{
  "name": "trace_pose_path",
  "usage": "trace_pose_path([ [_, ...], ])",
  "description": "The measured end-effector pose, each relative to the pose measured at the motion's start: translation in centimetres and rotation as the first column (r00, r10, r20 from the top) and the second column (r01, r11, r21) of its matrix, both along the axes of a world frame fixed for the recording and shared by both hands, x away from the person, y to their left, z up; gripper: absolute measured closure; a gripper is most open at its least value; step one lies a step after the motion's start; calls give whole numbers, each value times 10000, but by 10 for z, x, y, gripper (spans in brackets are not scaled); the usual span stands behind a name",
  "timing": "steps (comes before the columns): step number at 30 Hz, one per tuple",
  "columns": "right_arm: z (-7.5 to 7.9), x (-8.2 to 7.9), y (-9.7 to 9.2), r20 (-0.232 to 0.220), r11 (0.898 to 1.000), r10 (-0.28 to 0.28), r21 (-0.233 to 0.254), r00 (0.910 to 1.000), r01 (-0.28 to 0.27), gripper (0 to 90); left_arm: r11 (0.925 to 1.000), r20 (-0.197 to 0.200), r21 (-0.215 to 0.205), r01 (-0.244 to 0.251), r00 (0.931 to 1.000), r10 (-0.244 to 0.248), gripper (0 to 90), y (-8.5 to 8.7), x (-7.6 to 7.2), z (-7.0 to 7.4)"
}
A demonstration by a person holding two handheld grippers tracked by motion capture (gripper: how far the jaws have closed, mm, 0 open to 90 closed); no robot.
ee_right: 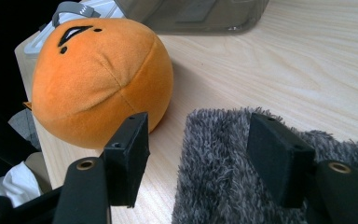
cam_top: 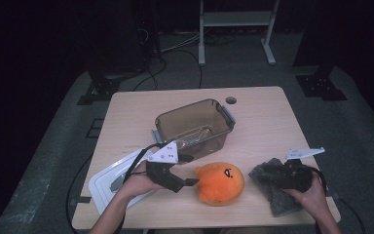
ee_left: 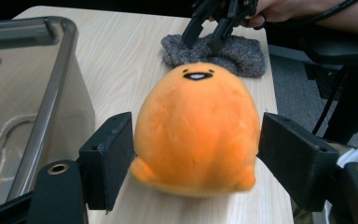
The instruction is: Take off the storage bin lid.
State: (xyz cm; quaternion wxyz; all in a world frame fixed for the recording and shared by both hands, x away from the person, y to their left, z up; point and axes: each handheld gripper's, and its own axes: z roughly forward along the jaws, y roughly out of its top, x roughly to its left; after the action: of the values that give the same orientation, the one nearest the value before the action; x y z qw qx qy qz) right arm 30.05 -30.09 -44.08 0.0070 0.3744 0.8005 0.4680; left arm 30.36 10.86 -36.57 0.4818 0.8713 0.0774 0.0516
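A round, orange plush toy [ee_left: 196,128] sits between the left gripper [ee_left: 196,161]'s spread jaws, near the table [cam_top: 268,117]'s front edge; the pads look just clear of it. The right gripper [ee_right: 205,158], jaws apart, straddles a fuzzy grey cloth [ee_right: 223,177].

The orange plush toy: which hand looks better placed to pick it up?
Left. The left gripper has open jaws on either side of the orange plush toy, while the right gripper sits over the grey fuzzy cloth.

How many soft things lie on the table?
2: an orange plush at the front middle, between the two grippers, and a grey fuzzy cloth at the front right, under the right gripper. None seems hidden.
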Motion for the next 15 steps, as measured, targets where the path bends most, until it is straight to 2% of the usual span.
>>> trace_pose_path([
  [5, 0, 0, 0, -1, 10000, 8, -61, 10000, -8, 378, 9998, -26, -142, 147, 9999, -148, 260, -15, 3, -2],
  [15, 1, 0, 0, 14, 10000, -10, -7, 10000, 10, 380, 9990, -24, -140, 424, 9991, -424, 261, -35, 6, -4],
])
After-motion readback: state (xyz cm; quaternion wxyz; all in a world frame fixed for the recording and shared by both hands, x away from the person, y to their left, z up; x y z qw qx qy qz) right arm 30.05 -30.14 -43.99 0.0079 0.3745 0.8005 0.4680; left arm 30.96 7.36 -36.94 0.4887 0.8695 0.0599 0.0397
